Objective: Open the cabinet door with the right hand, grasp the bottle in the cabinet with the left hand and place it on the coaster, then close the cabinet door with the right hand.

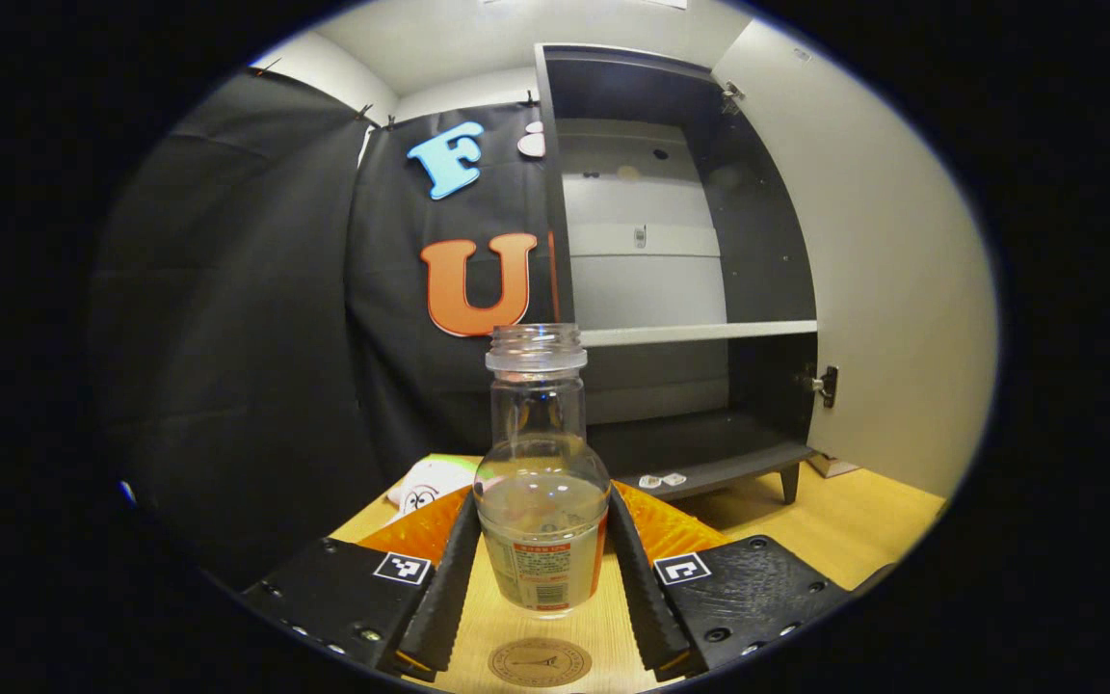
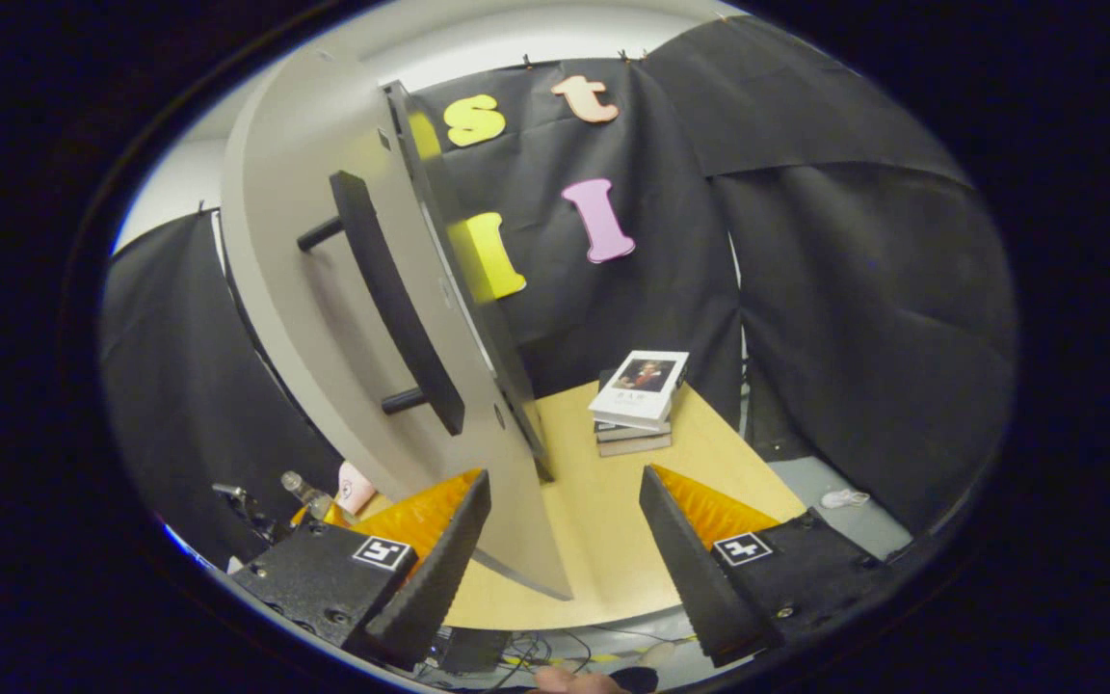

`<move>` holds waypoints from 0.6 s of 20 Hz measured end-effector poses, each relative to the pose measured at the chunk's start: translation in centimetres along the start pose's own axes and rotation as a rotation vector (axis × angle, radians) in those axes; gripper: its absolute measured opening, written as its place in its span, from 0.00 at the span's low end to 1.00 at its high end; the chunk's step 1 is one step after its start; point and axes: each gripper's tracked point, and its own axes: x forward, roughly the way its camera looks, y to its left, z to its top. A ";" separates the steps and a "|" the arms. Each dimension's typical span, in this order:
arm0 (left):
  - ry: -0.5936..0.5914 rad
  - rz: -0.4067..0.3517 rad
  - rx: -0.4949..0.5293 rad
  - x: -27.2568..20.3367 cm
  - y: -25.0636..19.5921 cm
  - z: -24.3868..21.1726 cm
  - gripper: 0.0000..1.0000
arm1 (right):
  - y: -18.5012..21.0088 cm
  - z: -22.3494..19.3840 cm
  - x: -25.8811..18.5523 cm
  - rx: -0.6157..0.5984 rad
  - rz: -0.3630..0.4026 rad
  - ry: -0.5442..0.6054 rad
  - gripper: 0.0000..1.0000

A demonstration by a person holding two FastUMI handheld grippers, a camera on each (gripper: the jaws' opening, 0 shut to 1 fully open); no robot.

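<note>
A clear, uncapped glass bottle (image 1: 543, 501) with an orange-and-white label stands upright between the fingers of my left gripper (image 1: 545, 578), which is shut on its lower body. It hangs just above and behind a round brown coaster (image 1: 541, 663) on the wooden table. The dark cabinet (image 1: 671, 289) behind it stands open, its shelves bare. In the right gripper view, my right gripper (image 2: 565, 549) is open, with the lower edge of the pale cabinet door (image 2: 324, 289) between its fingers. The door's black bar handle (image 2: 391, 308) is above them, untouched. The bottle (image 2: 307, 493) shows small at lower left.
The open door (image 1: 883, 289) fills the right side of the left gripper view. A white, rounded object (image 1: 430, 482) lies on the table to the left behind the bottle. A stack of books (image 2: 637, 400) sits at the table's far corner. Cables lie on the floor below the table's edge.
</note>
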 end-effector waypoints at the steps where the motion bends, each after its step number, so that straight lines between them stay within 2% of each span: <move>1: 0.027 0.008 0.001 0.0 0.2 -2.1 0.69 | -0.7 -0.8 0.3 -0.034 -0.039 0.026 0.99; 3: 0.087 0.034 -0.028 0.2 1.0 -5.9 0.70 | -2.2 -1.9 0.8 -0.097 -0.124 0.081 0.99; 6: 0.120 0.079 -0.115 -0.3 2.2 -8.4 0.70 | -2.0 -1.9 0.9 -0.103 -0.143 0.124 1.00; 7: 0.116 0.082 -0.113 -0.5 2.2 -8.6 0.70 | -1.9 -1.9 1.1 -0.105 -0.148 0.131 0.95; 10: 0.106 0.052 -0.076 -0.7 1.3 -9.1 0.70 | -2.0 -2.0 1.9 -0.135 -0.180 0.149 0.95; 11: 0.117 0.041 -0.070 -0.8 1.0 -9.5 0.70 | -2.3 -1.8 2.1 -0.145 -0.202 0.151 1.00; 12: 0.137 0.024 -0.091 -1.0 0.7 -9.9 0.69 | -2.2 -1.5 2.3 -0.144 -0.205 0.147 1.00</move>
